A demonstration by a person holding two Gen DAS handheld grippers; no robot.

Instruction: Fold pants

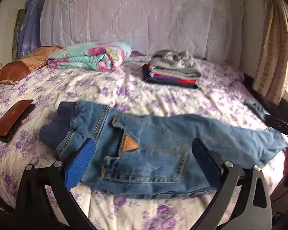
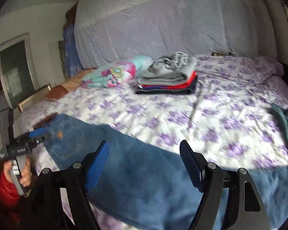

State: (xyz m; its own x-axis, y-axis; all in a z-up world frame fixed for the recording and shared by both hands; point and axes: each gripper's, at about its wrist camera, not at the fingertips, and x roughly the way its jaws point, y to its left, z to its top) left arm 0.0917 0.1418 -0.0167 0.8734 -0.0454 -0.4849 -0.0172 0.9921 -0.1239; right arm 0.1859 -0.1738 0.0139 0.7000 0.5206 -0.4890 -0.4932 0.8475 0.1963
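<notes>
Blue jeans (image 1: 153, 149) lie flat across the bed near its front edge, waistband to the left and back pocket up. My left gripper (image 1: 144, 145) is open and hovers over the pocket area, holding nothing. My right gripper (image 2: 144, 149) is open over the jeans' leg (image 2: 144, 182), also empty. In the right wrist view the left gripper (image 2: 38, 134) shows at the far left by the waistband. The right gripper's tip (image 1: 278, 123) shows at the right edge of the left wrist view.
A stack of folded clothes (image 1: 172, 69) and a folded floral blanket (image 1: 90, 57) sit at the back of the bed. A brown phone case (image 1: 11, 120) lies at the left. A teal garment (image 2: 286, 126) lies at the right. The bed has a purple floral sheet (image 1: 124, 92).
</notes>
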